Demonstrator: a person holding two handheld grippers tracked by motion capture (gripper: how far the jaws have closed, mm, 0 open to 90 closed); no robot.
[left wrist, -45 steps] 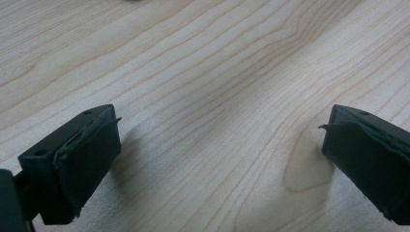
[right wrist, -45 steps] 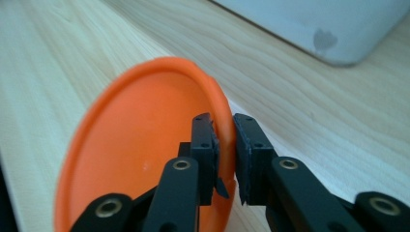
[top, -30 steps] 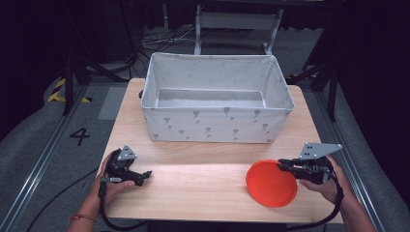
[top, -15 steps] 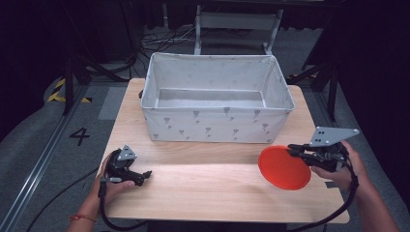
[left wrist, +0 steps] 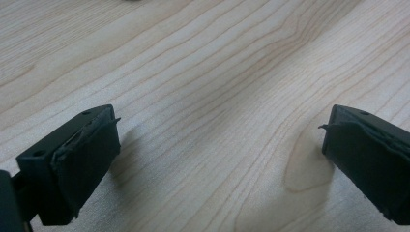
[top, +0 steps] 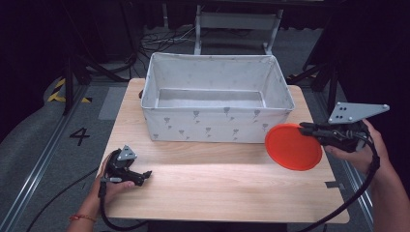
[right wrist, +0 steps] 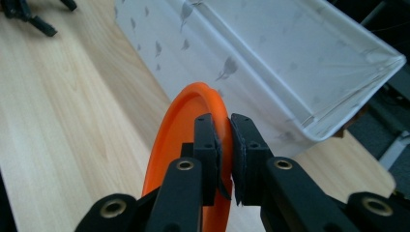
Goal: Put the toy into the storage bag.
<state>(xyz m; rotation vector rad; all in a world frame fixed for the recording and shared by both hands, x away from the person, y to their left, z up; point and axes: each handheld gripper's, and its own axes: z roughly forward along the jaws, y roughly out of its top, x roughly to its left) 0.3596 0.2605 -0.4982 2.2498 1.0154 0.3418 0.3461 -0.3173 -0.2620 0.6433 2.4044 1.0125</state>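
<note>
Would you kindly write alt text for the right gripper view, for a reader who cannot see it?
The right gripper, its two black jaws closed, pinches the rim of an orange plate held on edge above a light wooden table. Just behind the plate is a white fabric bin with a small grey print, its open inside visible at upper right.
</note>
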